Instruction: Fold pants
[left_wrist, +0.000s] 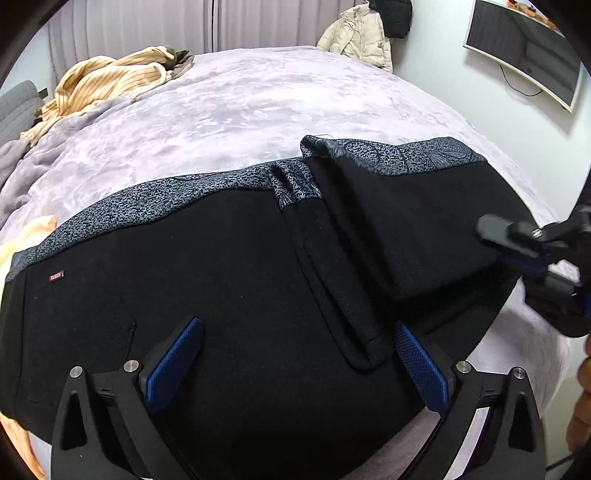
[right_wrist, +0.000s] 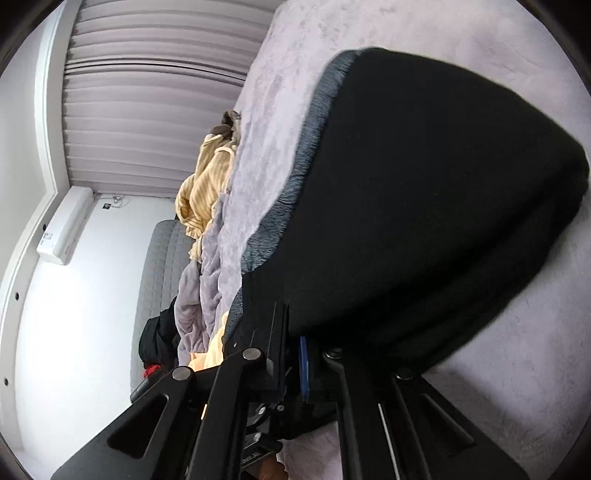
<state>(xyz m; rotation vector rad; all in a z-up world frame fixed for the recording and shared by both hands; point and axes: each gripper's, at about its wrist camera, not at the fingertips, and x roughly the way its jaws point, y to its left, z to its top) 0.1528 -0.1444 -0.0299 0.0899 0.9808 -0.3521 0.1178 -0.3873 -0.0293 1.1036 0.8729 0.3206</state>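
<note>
Black pants (left_wrist: 229, 295) with a speckled grey patterned waistband (left_wrist: 147, 206) lie spread across a bed (left_wrist: 258, 107) covered in a pale lilac plush blanket. The left tongs (left_wrist: 299, 363) hover just above the pants, pointing steeply down, their two blue-padded fingers (left_wrist: 173, 363) standing wide apart with nothing gripped; black fabric fills the space beneath and between them, and a raised fold or seam of the cloth runs just inside the finger on the right.

Off to the right of the left tongs, the right tongs (left_wrist: 508, 242) have their fingers closed flat together on the black cloth at the pants' edge, and this end of the garment is lifted and doubled over onto itself. From the right tongs' own camera, the fingers are drawn tight, a sliver of blue pad (right_wrist: 303, 369) showing at the base, and the lifted black fabric (right_wrist: 424, 206) bulges up directly ahead of them, blurred, with the grey waistband edging along its left side.

Beyond the left tongs, at the far left of the bed, sits a heap of tan striped cloth (left_wrist: 107, 81). Farther ahead to the right, a cream puffer jacket (left_wrist: 360, 37) hangs against the wall, and a screen (left_wrist: 524, 48) is mounted on the wall at the far right. Part of a hand (left_wrist: 581, 402) shows at the right edge
</note>
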